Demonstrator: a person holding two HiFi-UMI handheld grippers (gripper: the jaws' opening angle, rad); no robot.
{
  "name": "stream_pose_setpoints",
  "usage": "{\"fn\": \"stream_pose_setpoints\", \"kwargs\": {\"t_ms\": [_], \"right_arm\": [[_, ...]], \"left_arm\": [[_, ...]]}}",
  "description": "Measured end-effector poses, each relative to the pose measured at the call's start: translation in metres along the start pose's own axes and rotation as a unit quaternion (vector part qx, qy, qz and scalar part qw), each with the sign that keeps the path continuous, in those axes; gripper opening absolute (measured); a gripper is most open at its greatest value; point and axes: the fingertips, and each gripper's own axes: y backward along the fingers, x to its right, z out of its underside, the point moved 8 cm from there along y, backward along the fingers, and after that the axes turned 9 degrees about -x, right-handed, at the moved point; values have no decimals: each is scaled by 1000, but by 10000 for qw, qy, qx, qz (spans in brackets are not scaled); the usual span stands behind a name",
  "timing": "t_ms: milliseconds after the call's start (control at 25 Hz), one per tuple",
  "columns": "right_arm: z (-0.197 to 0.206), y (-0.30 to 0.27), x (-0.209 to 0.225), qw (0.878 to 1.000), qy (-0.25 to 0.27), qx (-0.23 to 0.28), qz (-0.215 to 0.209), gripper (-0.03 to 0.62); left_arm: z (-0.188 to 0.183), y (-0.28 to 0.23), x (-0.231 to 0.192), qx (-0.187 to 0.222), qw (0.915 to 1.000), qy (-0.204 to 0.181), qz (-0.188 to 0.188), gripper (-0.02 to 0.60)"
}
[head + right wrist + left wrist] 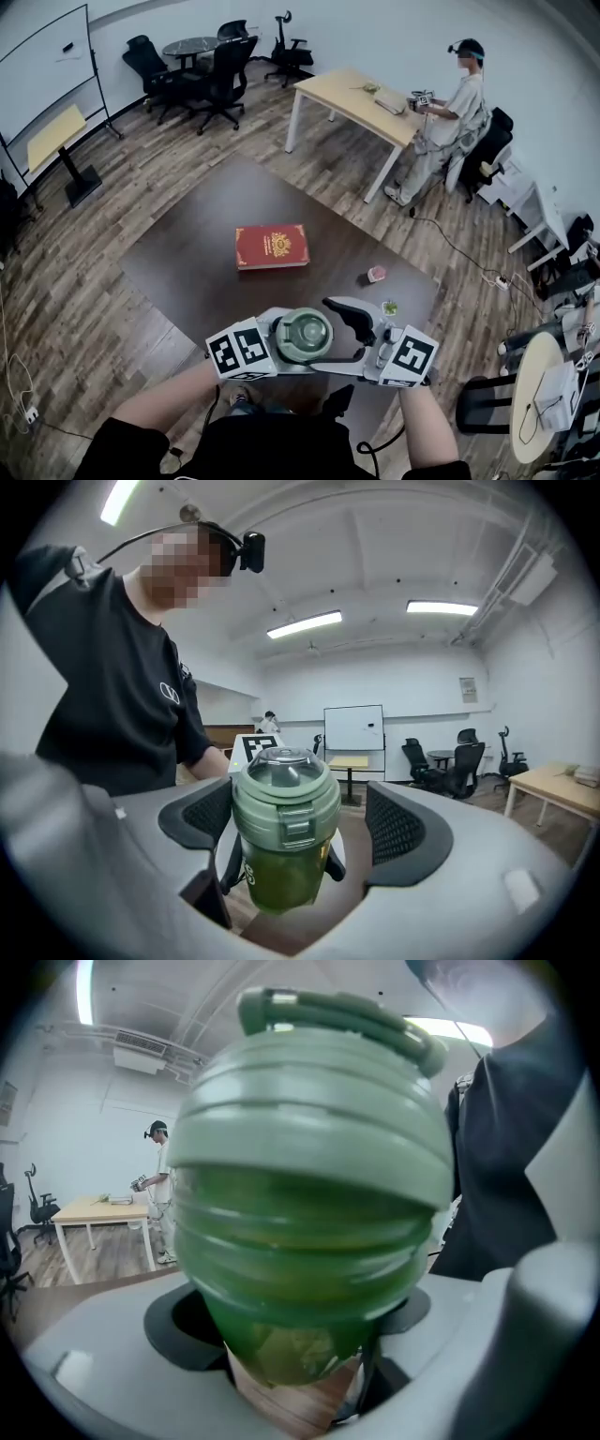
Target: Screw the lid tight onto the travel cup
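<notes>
Head view, with both gripper views. My left gripper (295, 1330) pinches the green cup (302, 337) by its body and holds it upright in the air, close in front of me and above the near edge of the dark table (187, 262). The lid (284, 794) sits on the cup, its latch facing my right gripper (298, 825). That gripper's jaws are spread to either side of the lid. A clear gap shows at one pad (398, 829), while the other pad lies just beside the lid, and I cannot tell whether it touches. The two grippers point toward each other with the cup between them. Farther out on the table lie a red book (272, 247) and two small items, one pink (376, 274) and one green (389, 307).
</notes>
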Motion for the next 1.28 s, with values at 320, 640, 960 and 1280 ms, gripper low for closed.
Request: {"fn": "stream_pose_setpoints", "kwargs": {"t_ms": [320,640,960,1280], "right_arm": [[-4,-11,-13,9975,-249,263,603,378],[-13,-37,-52,9273,-930,474,3595,376],[-8,-35,-52,9367,-614,552,3402,379],[-8,-15,-19,9949,-171,105,989,382]], "left_arm": [[1,7,-8,63,9997,42,-212,413],[-3,8,-17,272,9988,237,-318,413],[-1,8,-17,205,9992,249,-251,413],[0,14,-9,6,9998,83,-191,411]]}}
